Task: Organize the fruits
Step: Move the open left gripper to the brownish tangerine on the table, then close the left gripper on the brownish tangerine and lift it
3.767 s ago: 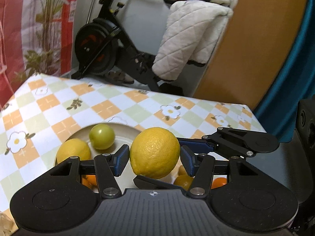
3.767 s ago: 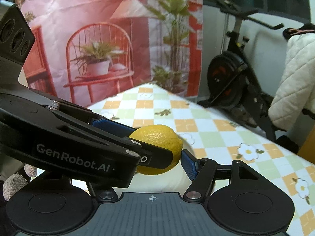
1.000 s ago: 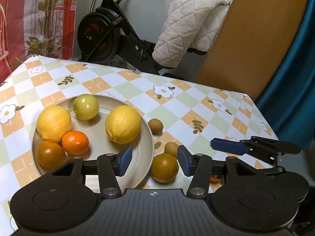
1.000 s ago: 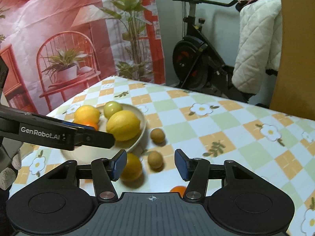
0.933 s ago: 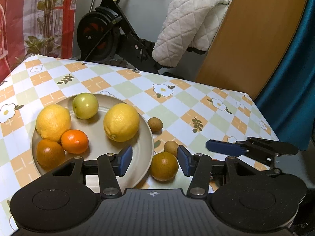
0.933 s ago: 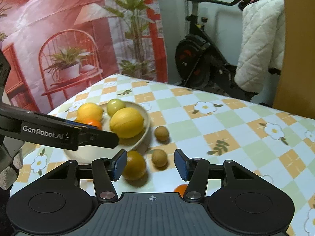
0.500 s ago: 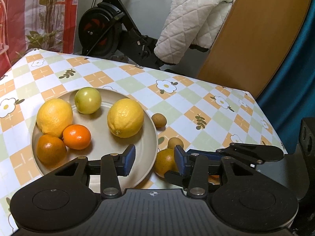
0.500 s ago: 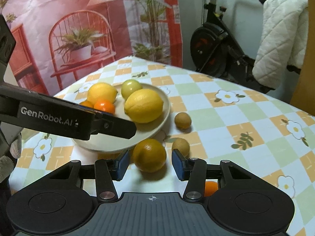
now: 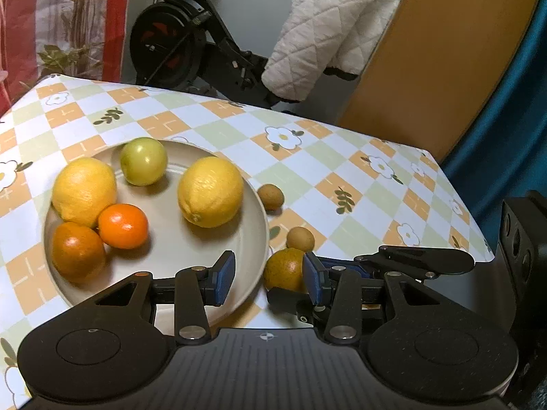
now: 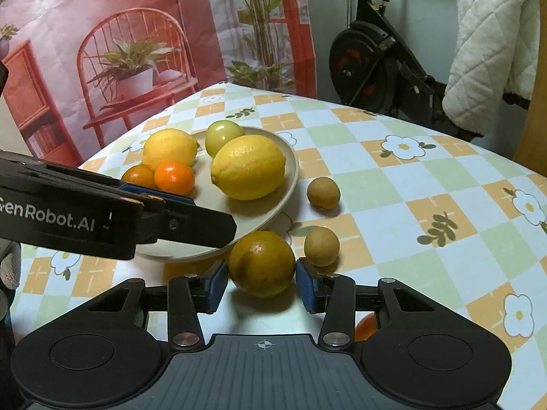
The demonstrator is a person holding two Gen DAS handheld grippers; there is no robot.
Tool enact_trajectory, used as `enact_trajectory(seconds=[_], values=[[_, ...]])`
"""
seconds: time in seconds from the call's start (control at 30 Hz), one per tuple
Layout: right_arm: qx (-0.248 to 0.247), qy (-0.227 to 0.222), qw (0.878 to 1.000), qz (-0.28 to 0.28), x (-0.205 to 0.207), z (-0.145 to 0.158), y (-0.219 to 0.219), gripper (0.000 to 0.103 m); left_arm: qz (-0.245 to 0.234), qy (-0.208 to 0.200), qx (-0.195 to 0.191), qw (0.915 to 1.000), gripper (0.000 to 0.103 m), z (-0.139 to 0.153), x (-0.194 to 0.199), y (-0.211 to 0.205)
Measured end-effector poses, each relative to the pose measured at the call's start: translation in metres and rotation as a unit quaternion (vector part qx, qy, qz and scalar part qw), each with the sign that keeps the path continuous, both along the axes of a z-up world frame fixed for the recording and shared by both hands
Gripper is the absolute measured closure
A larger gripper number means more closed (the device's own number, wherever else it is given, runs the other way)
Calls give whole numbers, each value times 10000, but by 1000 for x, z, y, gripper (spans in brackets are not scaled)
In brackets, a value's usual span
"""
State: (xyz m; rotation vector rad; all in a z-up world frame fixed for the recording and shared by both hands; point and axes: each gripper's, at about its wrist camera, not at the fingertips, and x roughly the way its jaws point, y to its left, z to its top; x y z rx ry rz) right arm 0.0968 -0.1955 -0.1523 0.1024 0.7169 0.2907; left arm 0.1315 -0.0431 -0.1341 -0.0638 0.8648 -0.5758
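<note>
— Left wrist view? 
— The left claw [image 9: 268,278] hangs part open and empty over the plate [image 9: 253,239] rim; five fruits lie on it.

— Right wrist view? 
— The right claw [image 10: 261,287] is closing around a dull orange [image 10: 261,263] on the desk [image 10: 393,188] beside the plate, its pads not yet pressing; two small brown fruits [image 10: 321,246] lie near.

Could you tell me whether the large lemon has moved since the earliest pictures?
Yes. The large lemon was held up between the left gripper's pads then; now it lies on the plate, beside the green fruit.
</note>
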Motion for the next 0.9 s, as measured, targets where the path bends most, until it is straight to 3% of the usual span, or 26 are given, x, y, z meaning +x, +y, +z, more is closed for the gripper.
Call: enact_trajectory(seconds=[0.5,0.9], values=[[108,29,9997,-207,-28,-4,-7,64,-625,324,62,9975,57,-20,-7,-32],[94,8,9997,-209,-28,-4,-6,63,-574,506,15,9971,58,-30,-1,-33]])
